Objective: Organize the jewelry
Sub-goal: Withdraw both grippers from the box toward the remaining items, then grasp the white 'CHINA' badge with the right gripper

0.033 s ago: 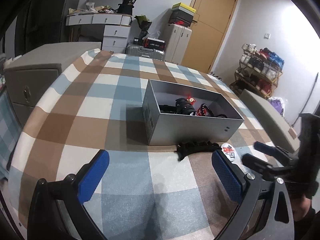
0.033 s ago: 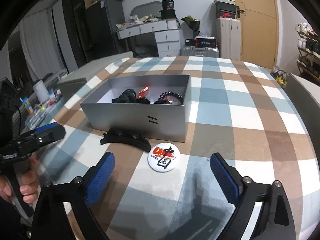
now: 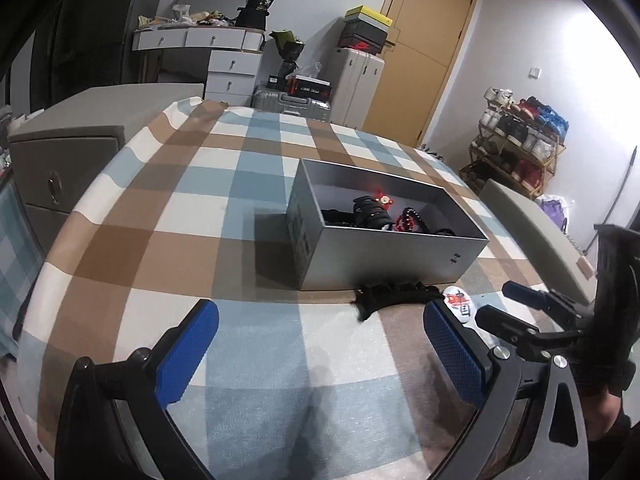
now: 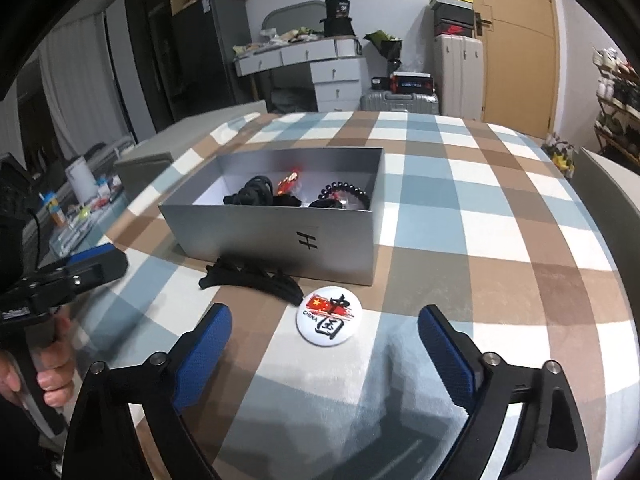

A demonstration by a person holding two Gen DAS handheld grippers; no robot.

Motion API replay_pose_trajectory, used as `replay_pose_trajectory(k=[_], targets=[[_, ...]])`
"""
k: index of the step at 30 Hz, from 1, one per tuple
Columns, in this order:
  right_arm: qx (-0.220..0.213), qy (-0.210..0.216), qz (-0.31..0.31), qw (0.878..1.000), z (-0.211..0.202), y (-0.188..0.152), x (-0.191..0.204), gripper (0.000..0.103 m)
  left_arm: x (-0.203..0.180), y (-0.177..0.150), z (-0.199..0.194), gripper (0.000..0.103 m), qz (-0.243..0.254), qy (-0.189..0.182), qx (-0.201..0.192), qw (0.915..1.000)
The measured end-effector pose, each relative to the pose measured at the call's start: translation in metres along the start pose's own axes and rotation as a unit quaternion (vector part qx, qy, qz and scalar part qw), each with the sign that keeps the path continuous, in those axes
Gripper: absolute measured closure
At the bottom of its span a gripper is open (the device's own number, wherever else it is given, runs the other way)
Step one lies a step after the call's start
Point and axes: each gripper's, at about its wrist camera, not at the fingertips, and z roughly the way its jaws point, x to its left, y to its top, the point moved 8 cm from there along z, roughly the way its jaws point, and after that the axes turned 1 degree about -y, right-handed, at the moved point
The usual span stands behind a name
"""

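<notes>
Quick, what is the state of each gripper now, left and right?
Left gripper: open, holding nothing.
Right gripper: open, holding nothing, just short of the round China badge.

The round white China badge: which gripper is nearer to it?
Right. The right gripper is open with the badge just ahead between its fingers; the left gripper, also open, sits off to the badge's left.
</notes>
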Motion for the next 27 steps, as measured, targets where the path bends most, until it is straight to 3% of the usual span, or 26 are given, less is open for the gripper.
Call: replay_pose_trajectory(k=[3,8,15,17,22,27], targets=[[0.004,-0.014,-0.016,1.0,0.005,0.003,0.004,0.011,0.002,-0.003,0.0,0.003,0.004,0.01,0.006,0.9999],[0.023,-0.025,-0.046,0.998,0.014,0.002,0.011,0.028,0.007,-0.007,0.003,0.003,0.001,0.008,0.016,0.9998],[0.051,-0.054,-0.063,0.995,0.027,-0.006,0.006,0.04,0.01,-0.009,0.001,0.003,0.011,0.018,0.02,0.9996],[0.06,-0.047,-0.055,0.996,0.031,-0.007,0.004,0.05,0.01,-0.01,0.001,0.003,0.013,0.019,0.023,0.9995],[0.063,-0.032,-0.056,0.996,0.032,-0.007,0.008,0.061,0.008,-0.01,0.002,0.003,0.017,0.018,0.027,0.9993],[0.059,-0.034,-0.062,0.996,0.029,-0.008,0.01,0.061,0.002,-0.01,0.003,0.003,0.027,0.021,0.035,0.9988]])
